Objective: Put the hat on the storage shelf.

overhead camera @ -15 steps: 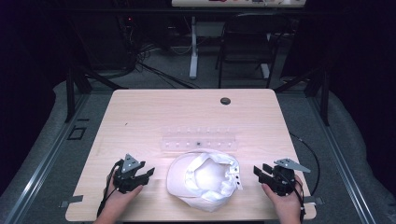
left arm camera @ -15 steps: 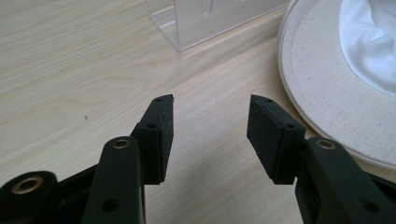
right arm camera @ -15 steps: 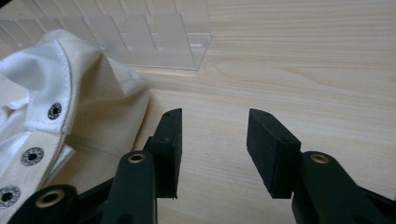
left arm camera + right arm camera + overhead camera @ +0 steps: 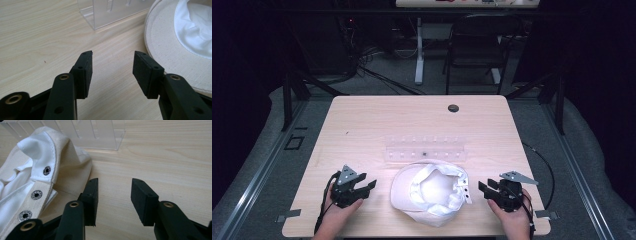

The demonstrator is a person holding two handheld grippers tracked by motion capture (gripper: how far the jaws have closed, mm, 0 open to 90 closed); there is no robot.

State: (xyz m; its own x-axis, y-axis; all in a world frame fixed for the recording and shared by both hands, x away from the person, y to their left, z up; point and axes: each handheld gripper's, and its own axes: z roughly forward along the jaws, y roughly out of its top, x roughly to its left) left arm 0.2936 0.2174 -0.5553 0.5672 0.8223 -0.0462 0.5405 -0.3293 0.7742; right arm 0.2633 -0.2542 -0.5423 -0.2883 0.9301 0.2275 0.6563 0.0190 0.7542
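Hat (image 4: 430, 192): lay upside down on the surface (image 4: 377, 120), between both claws.
Handling: judged light, soft, floppy.
Hold: brim edge or snap strap (image 4: 35, 195).
Left claw (image 4: 112, 66): open, empty.
Right claw (image 4: 113, 195): open, empty.

Left gripper (image 4: 112, 66) jaws apart over table (image 4: 37, 37) (bare wood between); cap (image 4: 165, 47) just right.

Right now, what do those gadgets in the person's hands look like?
Each hand holds a black two-jaw tool: left gripper, right gripper. Both carry a grey three-cornered plate on top and trail a black cable. Their jaws end in flat black rectangular pads.
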